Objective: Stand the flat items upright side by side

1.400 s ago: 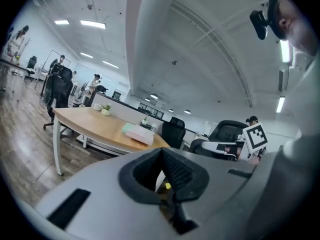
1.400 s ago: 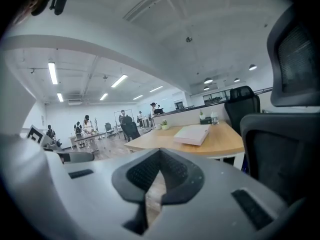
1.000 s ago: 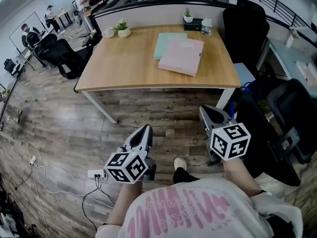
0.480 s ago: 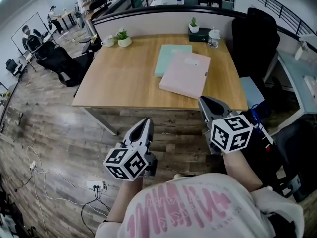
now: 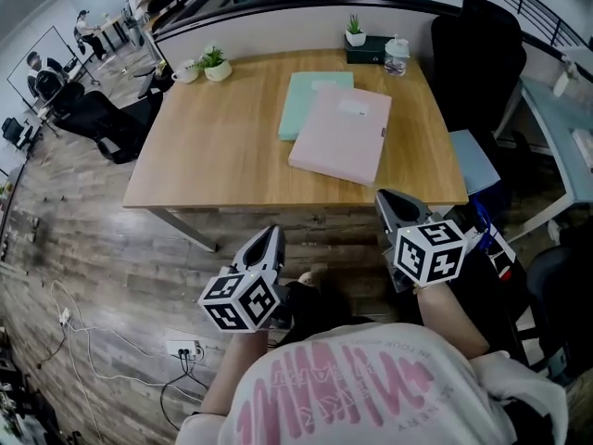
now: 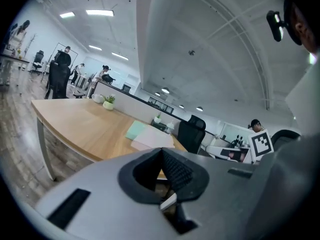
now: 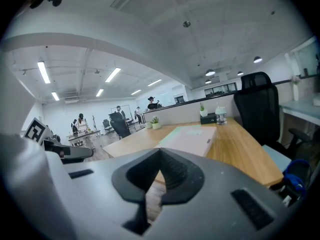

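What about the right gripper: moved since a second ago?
Yes. The right gripper has advanced toward the desk: a gap separated them earlier, now its tip overlaps the near edge.

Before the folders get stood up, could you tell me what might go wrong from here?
1. The left gripper and right gripper are both shut and empty; unless they open, they would probably just shove the folders.
2. The pink folder lies flat, overlapping the green folder, so lifting one may drag the other.
3. A bottle and a plant stand just behind them on the desk; a sliding or toppling folder could knock them.
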The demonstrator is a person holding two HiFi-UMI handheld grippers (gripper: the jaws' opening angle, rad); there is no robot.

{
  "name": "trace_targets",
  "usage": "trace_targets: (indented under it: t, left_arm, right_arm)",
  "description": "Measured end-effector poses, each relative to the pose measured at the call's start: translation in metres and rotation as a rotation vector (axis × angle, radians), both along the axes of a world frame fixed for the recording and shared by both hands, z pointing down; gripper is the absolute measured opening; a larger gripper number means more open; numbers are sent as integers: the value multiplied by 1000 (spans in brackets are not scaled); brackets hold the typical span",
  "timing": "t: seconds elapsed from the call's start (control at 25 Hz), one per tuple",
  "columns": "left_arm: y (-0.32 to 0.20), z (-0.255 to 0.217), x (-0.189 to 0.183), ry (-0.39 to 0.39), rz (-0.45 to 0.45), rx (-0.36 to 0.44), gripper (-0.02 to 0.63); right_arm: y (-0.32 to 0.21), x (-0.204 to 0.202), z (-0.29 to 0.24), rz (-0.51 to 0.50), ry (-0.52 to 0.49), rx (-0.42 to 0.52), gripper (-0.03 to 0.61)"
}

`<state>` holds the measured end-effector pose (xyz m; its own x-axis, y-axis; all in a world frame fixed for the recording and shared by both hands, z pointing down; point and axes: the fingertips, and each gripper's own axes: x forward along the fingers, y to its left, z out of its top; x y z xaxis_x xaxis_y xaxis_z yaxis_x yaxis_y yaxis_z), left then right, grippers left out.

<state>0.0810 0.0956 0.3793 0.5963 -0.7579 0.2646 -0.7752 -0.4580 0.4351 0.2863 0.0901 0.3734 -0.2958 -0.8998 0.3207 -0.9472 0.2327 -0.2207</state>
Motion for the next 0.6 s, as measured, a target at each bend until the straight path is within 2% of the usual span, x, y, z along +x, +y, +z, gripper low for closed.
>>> trace_targets:
  t: [0.2,0.4,0.6]
  left_arm:
    - [-29,10,12,-2,26,-26,3]
    - [-77,24,26,-19,38,-52,3]
    - [-126,25,52,-23,120,-56,3]
  right_arm:
    - [-18,22,21,65,-17,-60,-2]
    - [-45,43,27,110,-27,-55,-2]
    - [-72,69,26,193,-47,-51,0]
